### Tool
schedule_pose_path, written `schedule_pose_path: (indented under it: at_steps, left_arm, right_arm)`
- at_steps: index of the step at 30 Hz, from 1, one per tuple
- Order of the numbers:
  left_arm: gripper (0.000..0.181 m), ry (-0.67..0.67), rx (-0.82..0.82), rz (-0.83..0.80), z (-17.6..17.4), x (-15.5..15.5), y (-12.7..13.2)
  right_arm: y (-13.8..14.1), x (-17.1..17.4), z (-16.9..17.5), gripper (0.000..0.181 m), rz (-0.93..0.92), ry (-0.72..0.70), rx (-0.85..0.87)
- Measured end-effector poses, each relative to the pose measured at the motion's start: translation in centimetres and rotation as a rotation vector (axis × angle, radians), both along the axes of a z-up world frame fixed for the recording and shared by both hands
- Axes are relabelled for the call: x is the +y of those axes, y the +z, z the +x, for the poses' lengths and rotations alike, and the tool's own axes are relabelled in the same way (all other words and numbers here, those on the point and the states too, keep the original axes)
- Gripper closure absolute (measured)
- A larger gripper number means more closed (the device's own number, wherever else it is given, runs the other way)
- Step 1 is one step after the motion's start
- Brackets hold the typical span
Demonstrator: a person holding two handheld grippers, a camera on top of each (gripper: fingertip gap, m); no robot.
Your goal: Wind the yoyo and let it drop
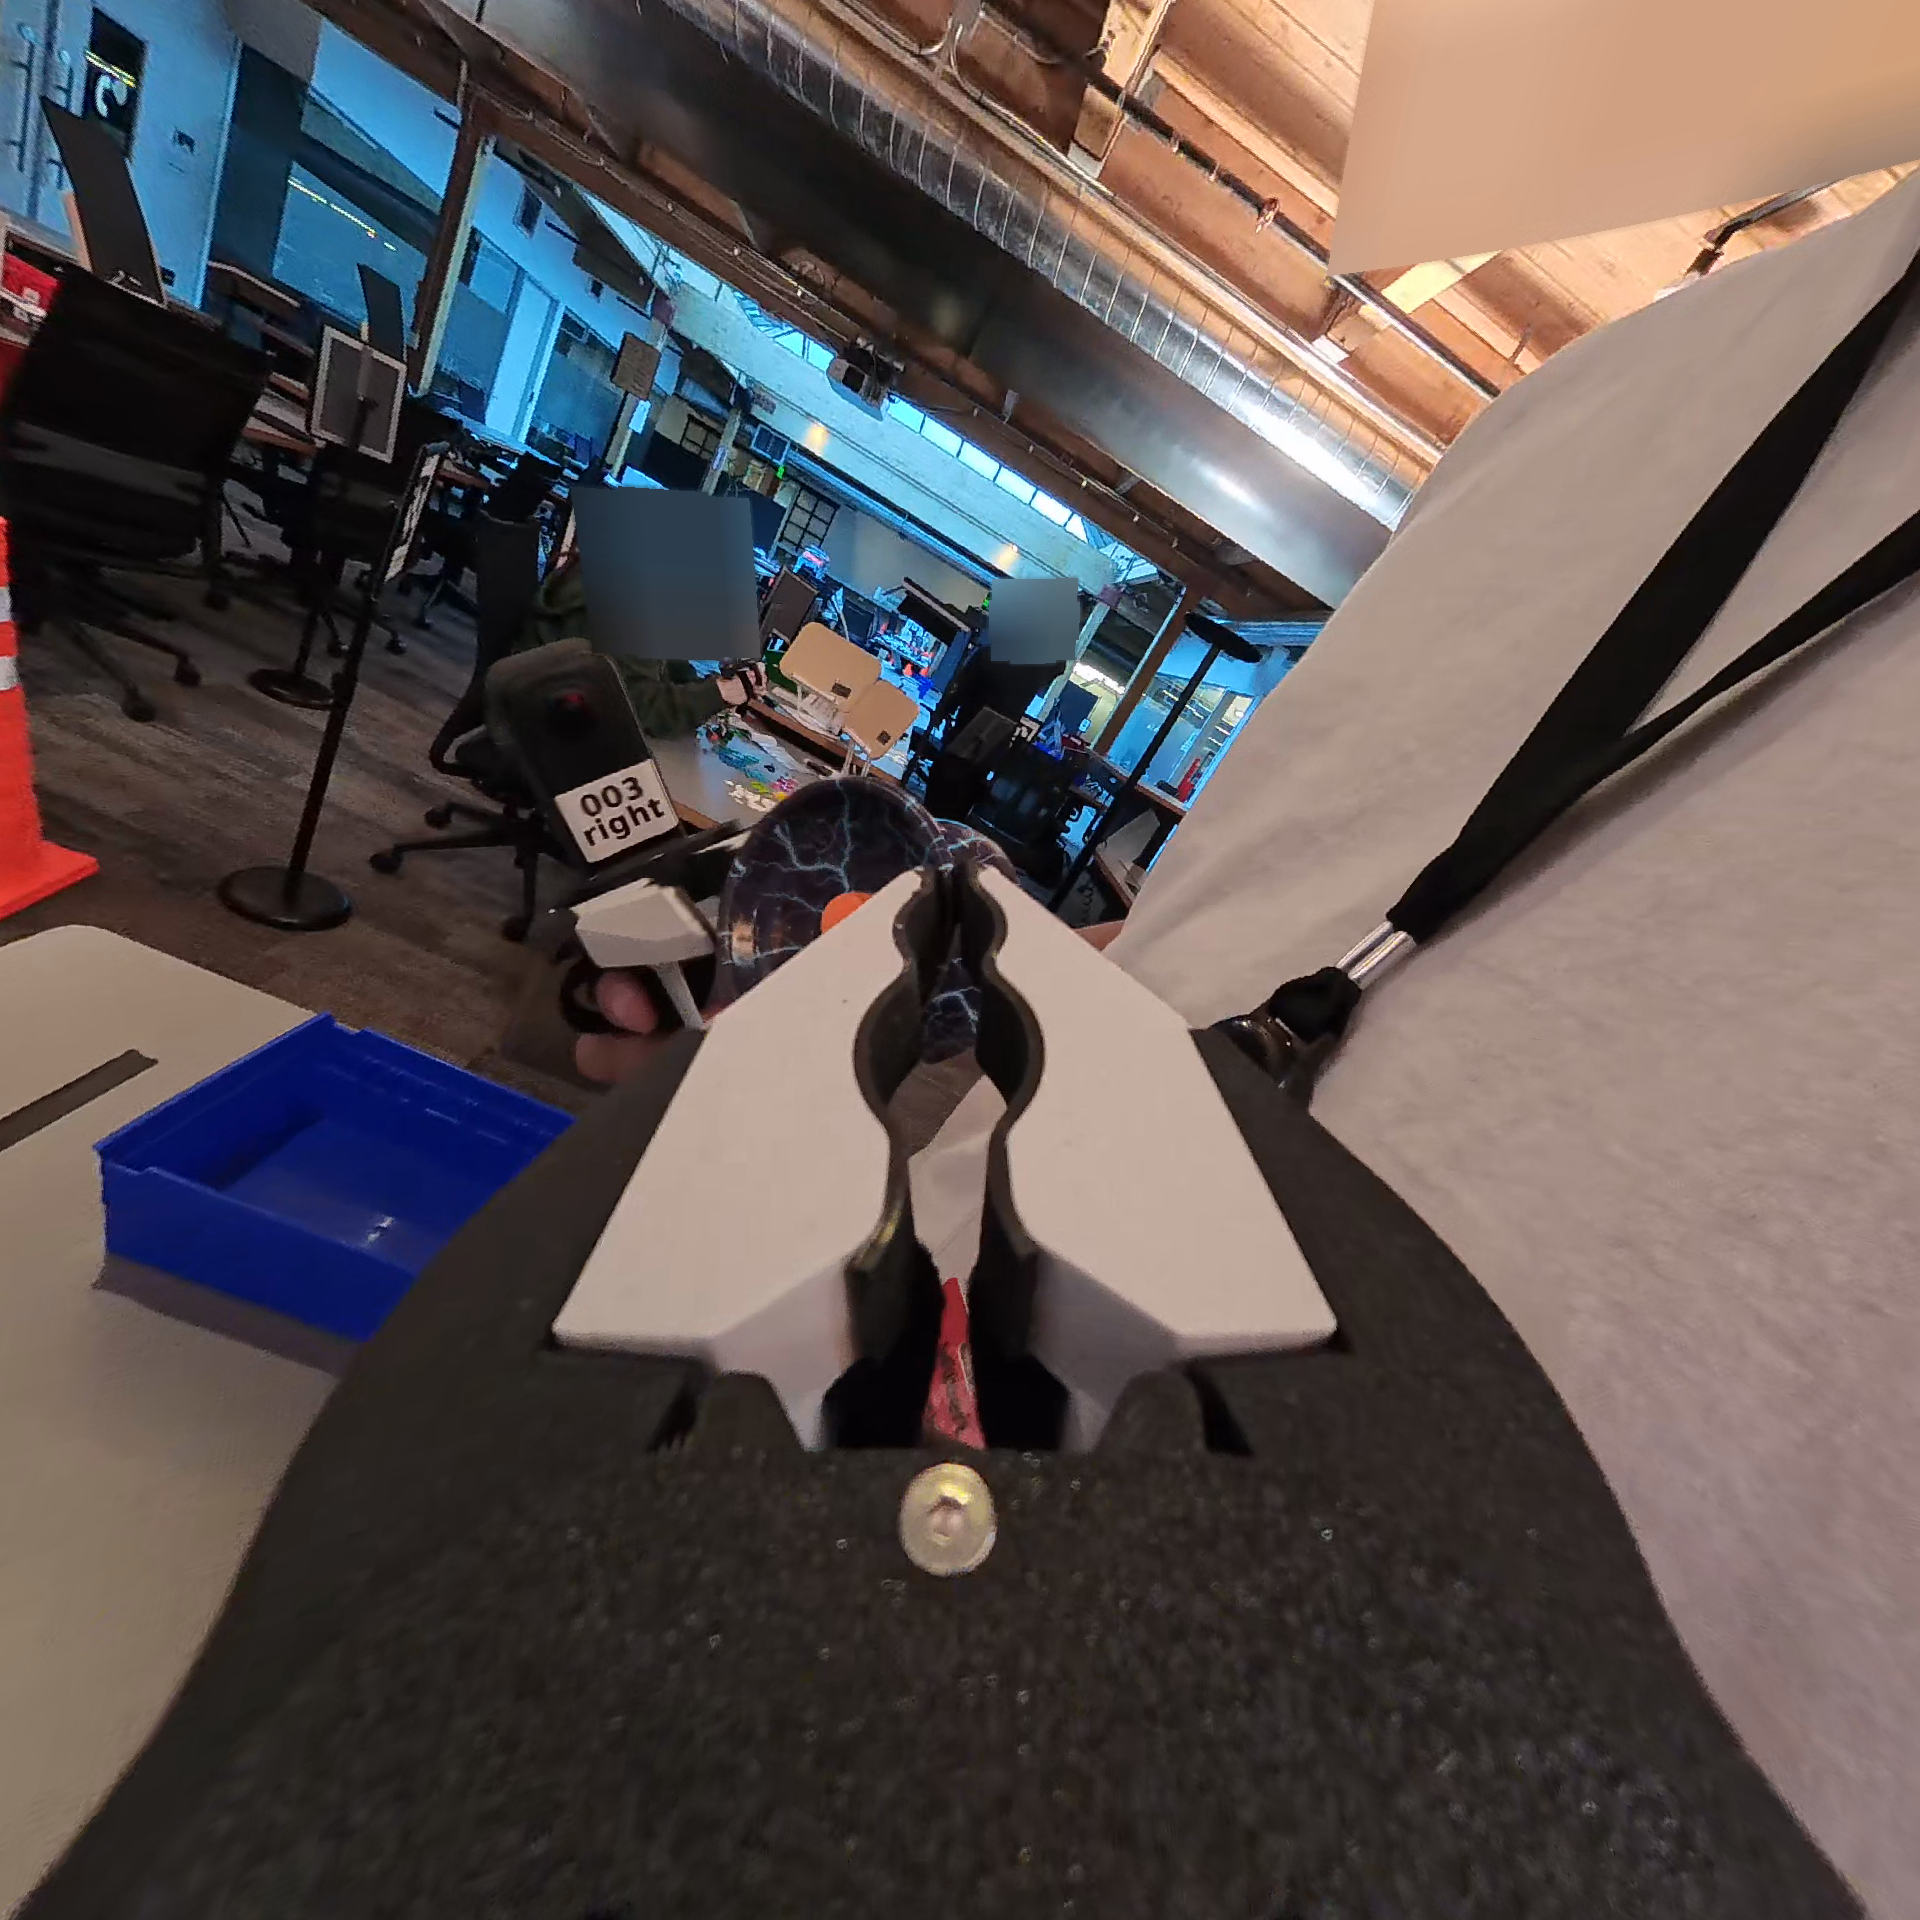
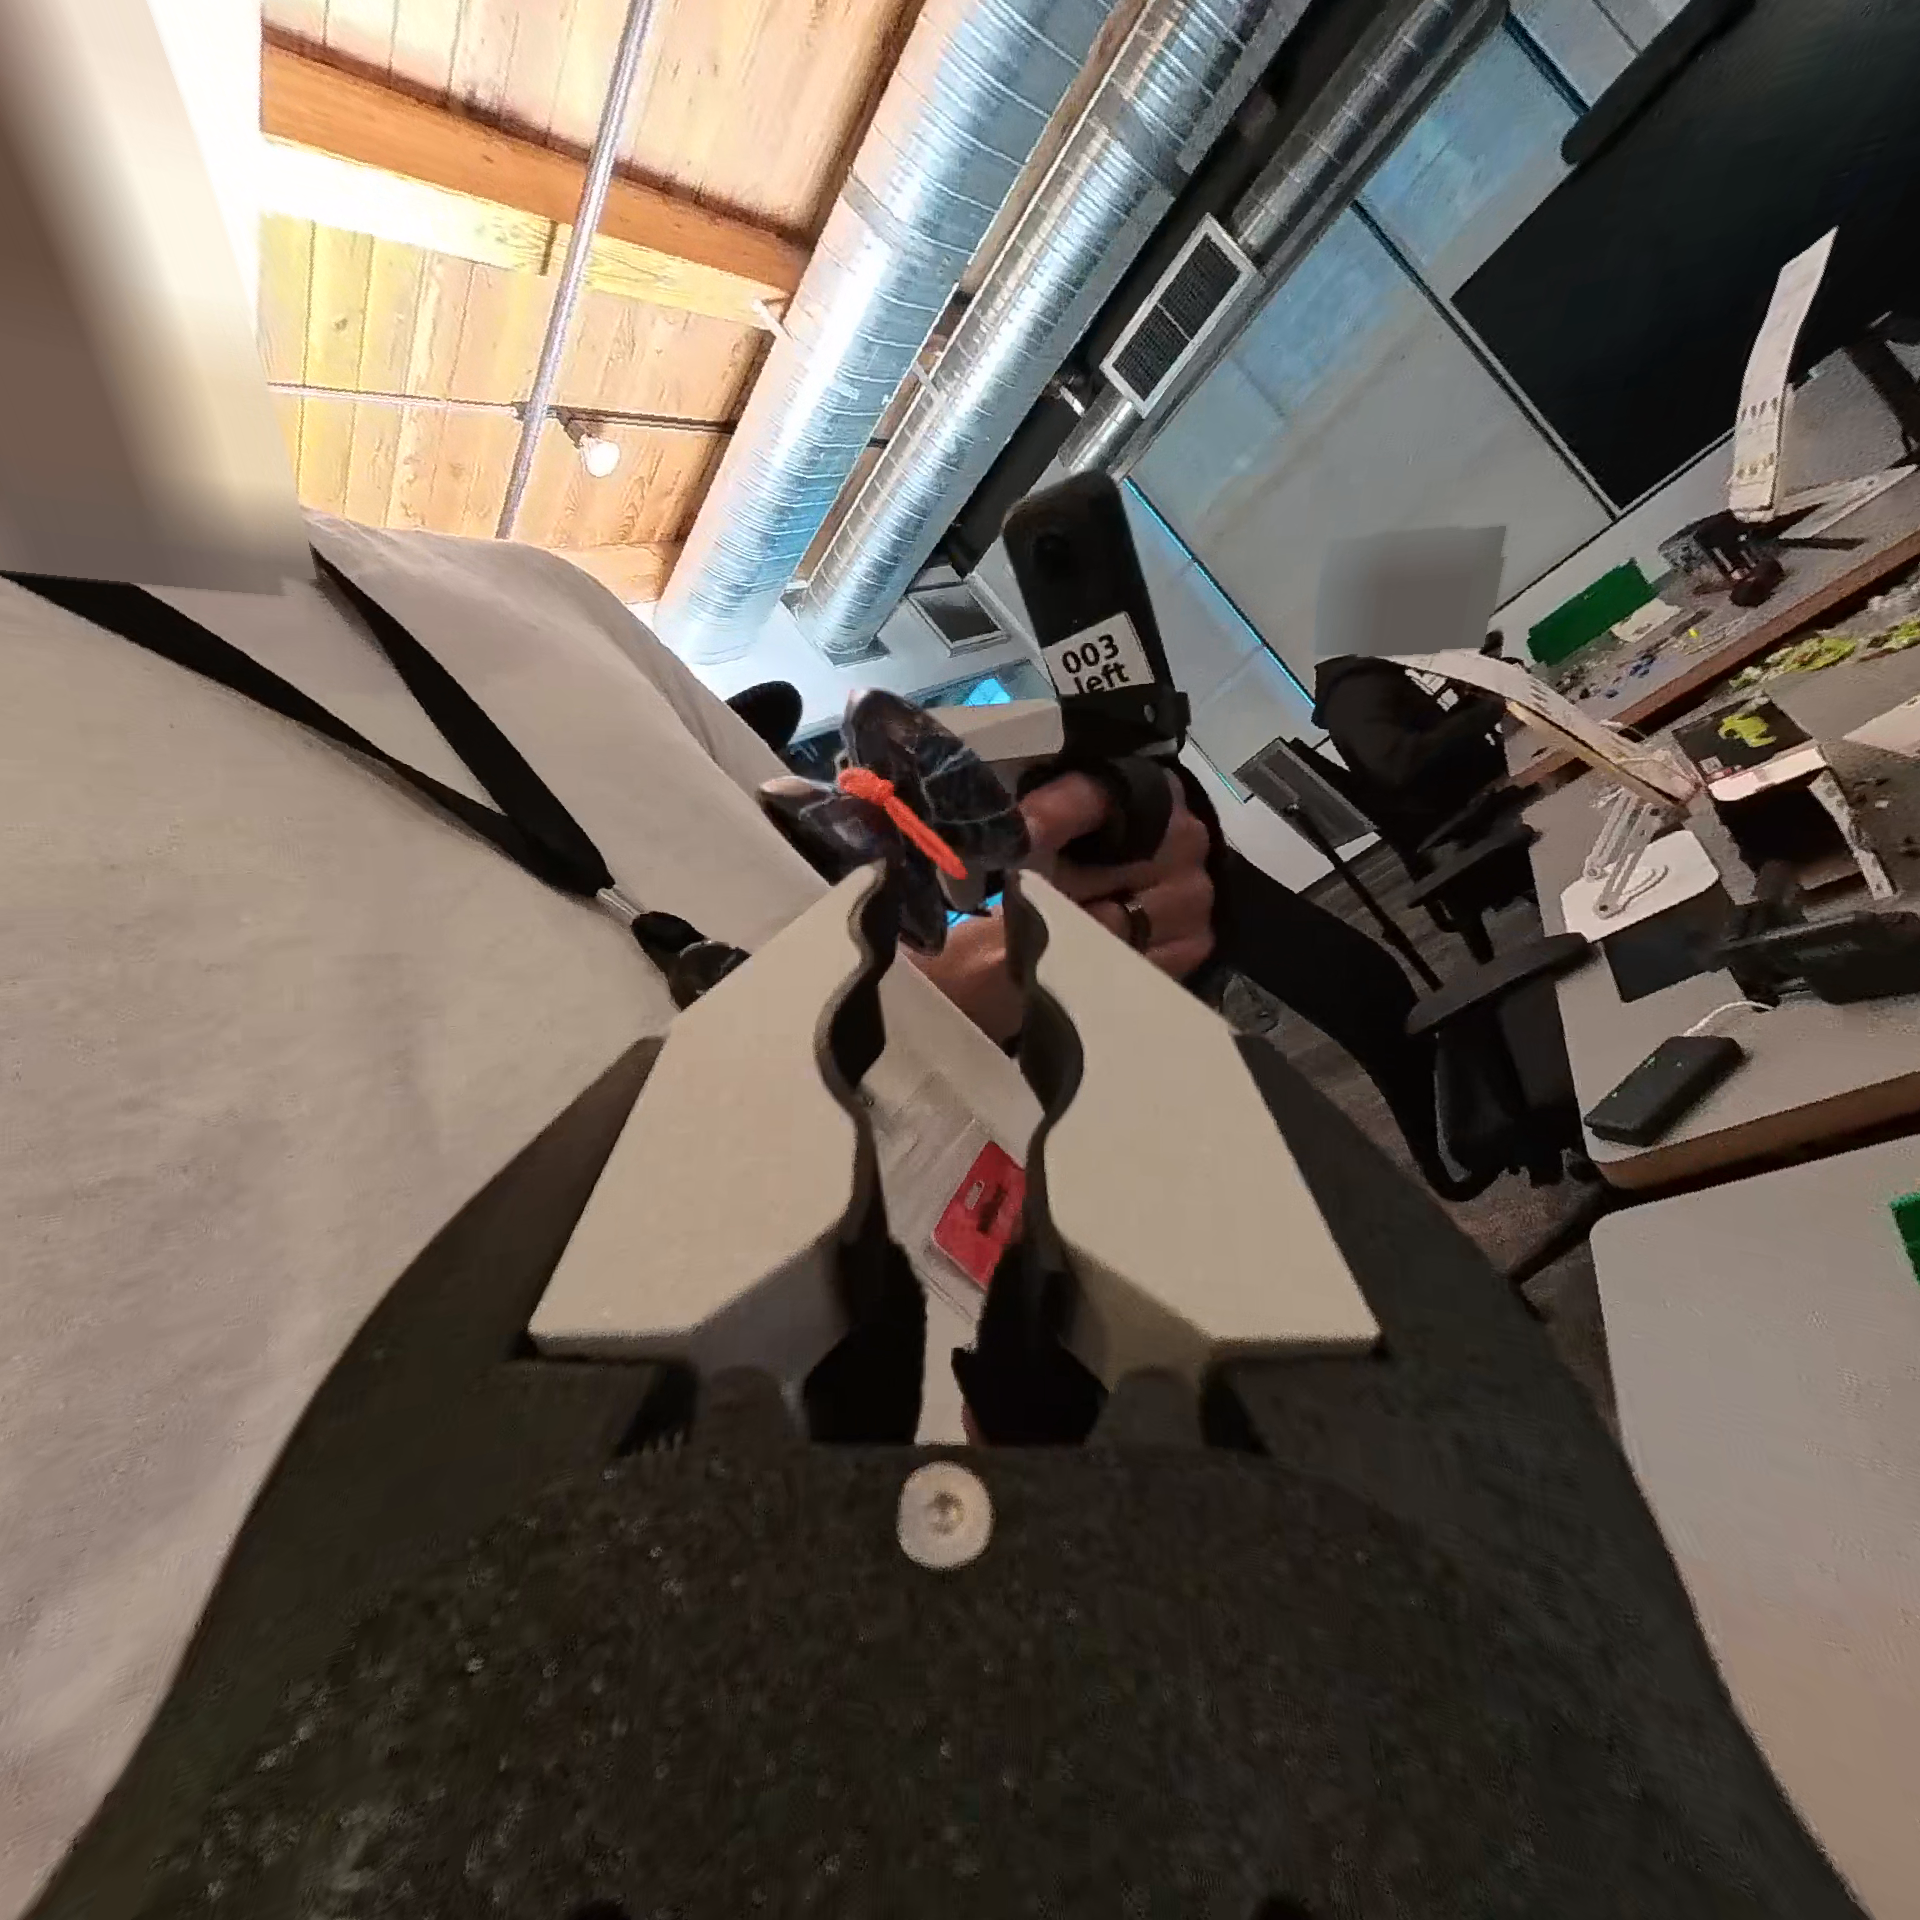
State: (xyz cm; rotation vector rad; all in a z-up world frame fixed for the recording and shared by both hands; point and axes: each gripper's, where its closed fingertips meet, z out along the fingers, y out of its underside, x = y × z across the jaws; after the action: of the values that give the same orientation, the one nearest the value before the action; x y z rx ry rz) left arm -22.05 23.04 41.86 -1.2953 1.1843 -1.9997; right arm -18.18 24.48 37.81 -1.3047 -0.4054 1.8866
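Note:
The yoyo (image 1: pixel 821 883) is dark with a lightning pattern and an orange centre. My left gripper (image 1: pixel 951 883) is shut on its rim and holds it up in the air in front of a person's chest. In the right wrist view the yoyo (image 2: pixel 925 790) has orange string (image 2: pixel 899 821) wound in its groove, with a loose end sticking out. My right gripper (image 2: pixel 940 888) is partly open just below the yoyo; the yoyo's lower edge dips between its tips. The right gripper also shows behind the yoyo in the left wrist view (image 1: pixel 634 925).
A blue bin (image 1: pixel 312 1174) stands on a white table (image 1: pixel 104 1507) at the lower left. The person's grey shirt (image 1: pixel 1558 1039) with a black lanyard is close beside both grippers. An orange cone (image 1: pixel 21 790), office chairs and cluttered desks (image 2: pixel 1766 1091) lie farther off. About 6 cm separates my left fingertips from my right.

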Motion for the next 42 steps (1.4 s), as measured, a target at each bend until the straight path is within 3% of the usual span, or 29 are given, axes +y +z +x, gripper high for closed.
schedule_pose_path:
  at_steps: [10,20,24,31,34,39,42]
  left_arm:
    - [0.181,-0.023,0.017,-0.004,0.4,-0.2,-0.3]
    - [0.181,-0.031,0.031,0.002,0.7,0.0,-0.6]
    - [0.181,-0.007,0.062,0.036,0.8,0.4,-1.2]
    - [0.181,0.082,0.149,0.154,1.1,1.8,-2.1]
    - [0.181,0.121,0.189,0.202,1.7,1.9,-2.7]
    - [0.181,0.207,0.289,0.307,3.8,1.9,-4.7]
    - [0.181,0.29,0.297,0.303,5.8,2.5,-4.8]
  right_arm:
    - [-0.1,0.2,-0.8,0.162,0.001,0.014,0.044]
    - [0.7,-0.3,-0.4,0.181,0.036,0.023,0.107]
    - [0.6,0.0,0.1,0.181,0.066,-0.043,0.059]
    - [-1.1,2.6,1.7,0.181,0.128,-0.329,-0.365]
    - [-1.8,3.5,2.3,0.181,0.207,-0.461,-0.635]
    - [-1.7,5.0,4.6,0.181,0.428,-0.814,-1.127]
    - [-0.7,5.1,6.2,0.181,0.481,-0.932,-1.213]
